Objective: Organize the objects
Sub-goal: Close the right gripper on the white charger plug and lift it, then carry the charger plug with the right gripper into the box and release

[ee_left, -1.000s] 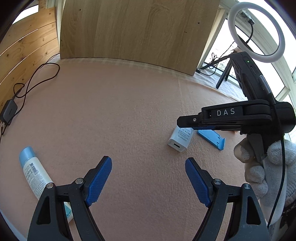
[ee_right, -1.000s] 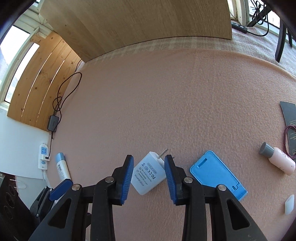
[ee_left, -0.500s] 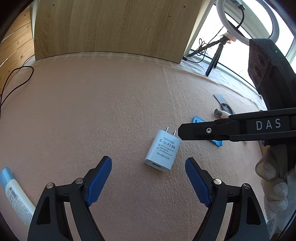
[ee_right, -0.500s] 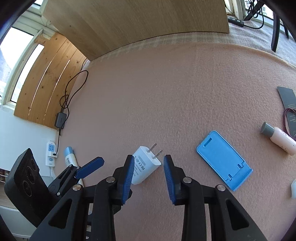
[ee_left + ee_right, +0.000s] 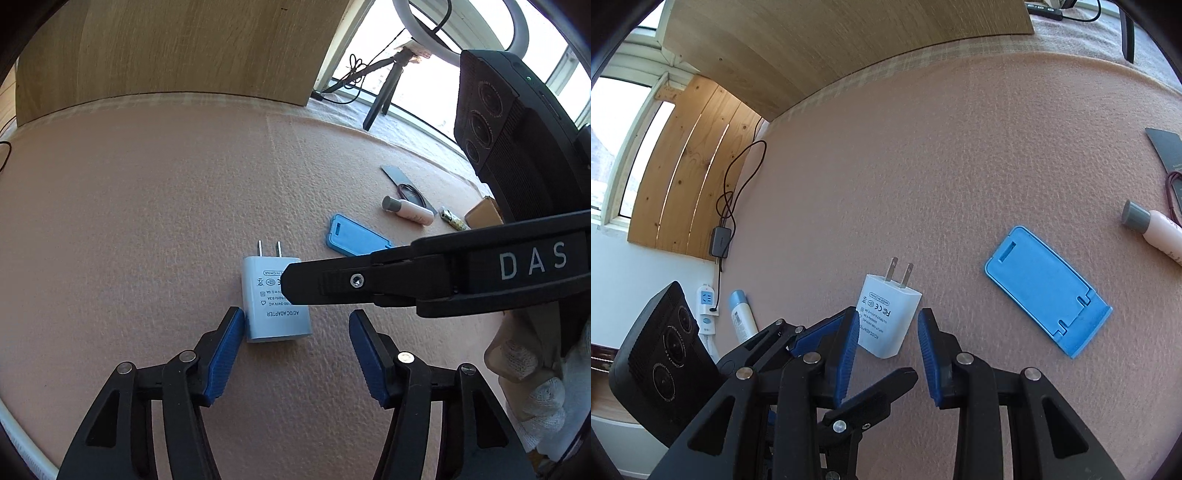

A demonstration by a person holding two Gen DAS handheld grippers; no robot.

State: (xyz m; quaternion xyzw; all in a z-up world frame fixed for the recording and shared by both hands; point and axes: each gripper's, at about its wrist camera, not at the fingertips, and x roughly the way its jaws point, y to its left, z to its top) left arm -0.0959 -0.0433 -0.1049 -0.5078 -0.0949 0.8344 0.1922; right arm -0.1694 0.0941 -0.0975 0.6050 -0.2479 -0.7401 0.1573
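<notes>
Both the left gripper (image 5: 295, 325) and right gripper (image 5: 886, 332), jaws apart, converge on the flat white adapter (image 5: 273, 299); colliding fingers risk nudging it away ungrasped.

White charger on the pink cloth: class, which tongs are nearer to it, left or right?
Left, narrowly. The left tongs are open around the white charger's base, one pad touching or nearly touching its side. The right tongs are open just behind it.
</notes>
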